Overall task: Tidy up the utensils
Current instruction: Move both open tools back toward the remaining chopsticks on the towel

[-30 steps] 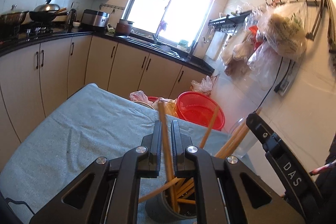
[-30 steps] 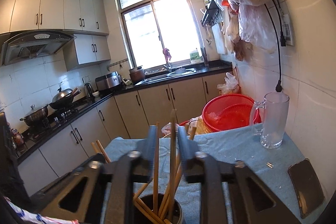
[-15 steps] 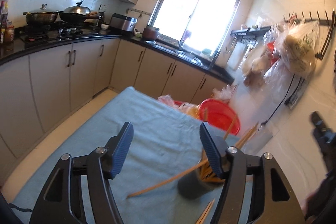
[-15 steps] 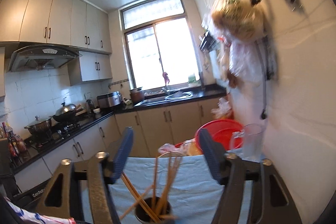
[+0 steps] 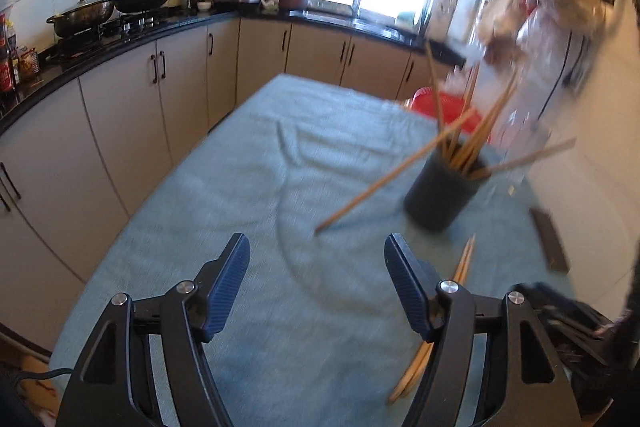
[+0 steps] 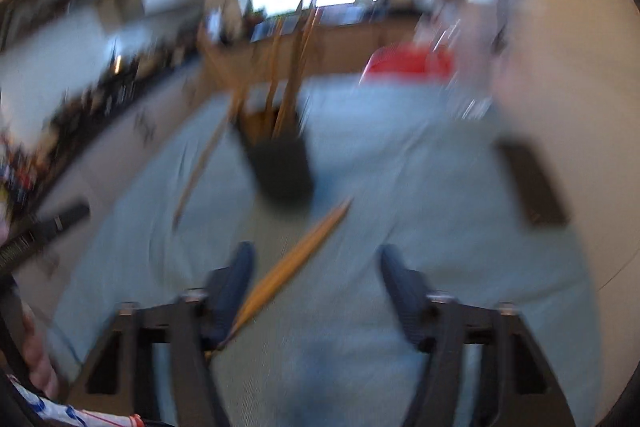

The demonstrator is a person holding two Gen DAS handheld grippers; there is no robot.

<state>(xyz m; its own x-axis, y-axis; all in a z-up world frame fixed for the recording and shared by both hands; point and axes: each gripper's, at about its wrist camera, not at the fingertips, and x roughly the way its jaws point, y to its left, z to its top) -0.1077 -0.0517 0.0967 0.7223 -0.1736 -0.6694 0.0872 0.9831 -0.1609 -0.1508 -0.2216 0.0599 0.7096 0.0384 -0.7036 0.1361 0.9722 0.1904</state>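
Note:
A dark cup (image 5: 444,195) stands on the blue-grey cloth (image 5: 240,187) with several wooden chopsticks leaning out of it, one far to the left. A loose pair of chopsticks (image 5: 462,269) lies on the cloth in front of the cup. My left gripper (image 5: 316,257) is open and empty, back from the cup and to its left. The right wrist view is blurred: my right gripper (image 6: 316,249) hangs over the loose chopsticks (image 6: 296,259), jaws closing. The pair runs between the jaws, close to the left finger, and the cup (image 6: 284,167) stands just beyond.
A dark flat phone (image 5: 550,243) lies on the cloth at the right, also in the right wrist view (image 6: 532,183). A red basket (image 5: 448,103) and a blurred glass mug (image 5: 520,131) stand behind the cup by the wall. Kitchen cabinets run along the left.
Both grippers were shut around chopsticks standing in the cup. They have opened, let go, pulled back and tipped downward, so the cup now stands farther off. The right jaws have narrowed again.

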